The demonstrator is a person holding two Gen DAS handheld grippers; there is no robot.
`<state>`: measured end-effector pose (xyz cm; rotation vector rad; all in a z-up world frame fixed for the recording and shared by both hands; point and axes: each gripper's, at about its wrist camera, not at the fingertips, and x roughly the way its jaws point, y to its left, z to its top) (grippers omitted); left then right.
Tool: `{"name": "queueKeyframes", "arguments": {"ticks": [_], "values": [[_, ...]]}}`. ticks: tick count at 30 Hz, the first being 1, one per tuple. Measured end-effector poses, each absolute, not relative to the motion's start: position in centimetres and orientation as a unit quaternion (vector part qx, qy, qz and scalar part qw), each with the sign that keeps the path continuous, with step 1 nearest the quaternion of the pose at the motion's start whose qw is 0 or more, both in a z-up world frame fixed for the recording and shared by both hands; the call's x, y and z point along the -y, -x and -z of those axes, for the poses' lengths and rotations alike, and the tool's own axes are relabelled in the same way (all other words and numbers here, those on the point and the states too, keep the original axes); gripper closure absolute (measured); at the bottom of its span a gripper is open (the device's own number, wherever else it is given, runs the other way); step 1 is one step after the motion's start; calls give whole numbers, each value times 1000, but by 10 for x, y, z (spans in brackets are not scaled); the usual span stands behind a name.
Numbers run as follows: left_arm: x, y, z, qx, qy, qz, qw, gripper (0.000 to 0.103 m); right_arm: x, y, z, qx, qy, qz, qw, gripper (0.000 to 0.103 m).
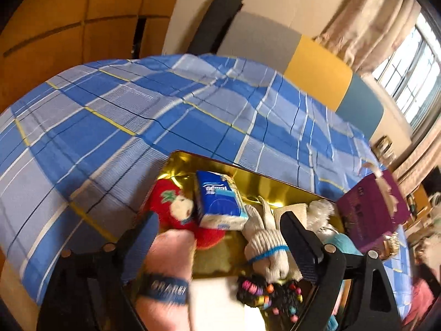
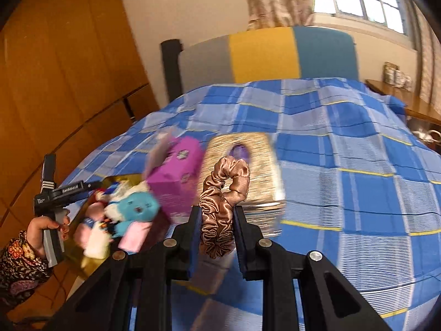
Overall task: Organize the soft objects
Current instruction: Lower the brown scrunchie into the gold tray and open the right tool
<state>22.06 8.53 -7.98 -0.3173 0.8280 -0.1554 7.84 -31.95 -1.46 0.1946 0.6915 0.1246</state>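
Note:
My left gripper [image 1: 220, 231] stands open over a gold tray [image 1: 278, 186] on the bed. The tray holds a red strawberry plush [image 1: 168, 201], a blue tissue pack [image 1: 217, 201], a knitted rabbit [image 1: 264, 237], a black beaded piece [image 1: 270, 295] and a teal plush [image 2: 137, 207]. A pink soft thing with a blue band [image 1: 168, 256] lies beside the left finger, not pinched. My right gripper [image 2: 217, 215] is shut on a brown satin scrunchie [image 2: 223, 190], held in the air above the bed to the right of the tray.
A purple box [image 2: 176, 176] stands at the tray's right end, with a glittery gold lid [image 2: 248, 165] beyond it. The blue plaid sheet [image 2: 344, 193] covers the bed. A hand [image 2: 45, 226] in a floral sleeve holds the left tool. Wooden cupboards lie left, a headboard behind.

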Motion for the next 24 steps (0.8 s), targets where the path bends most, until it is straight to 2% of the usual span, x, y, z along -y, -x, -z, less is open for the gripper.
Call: {"name": "queueKeyframes", "arguments": {"ticks": [15,24], "values": [[-96,-147,65,-374,109,44,920,0,188,-85,27,-382,-36,-219,897,81],[-102,-114,59,-373,71,23,925,0,117,-97,62,-457,55,-286,841,80]]}}
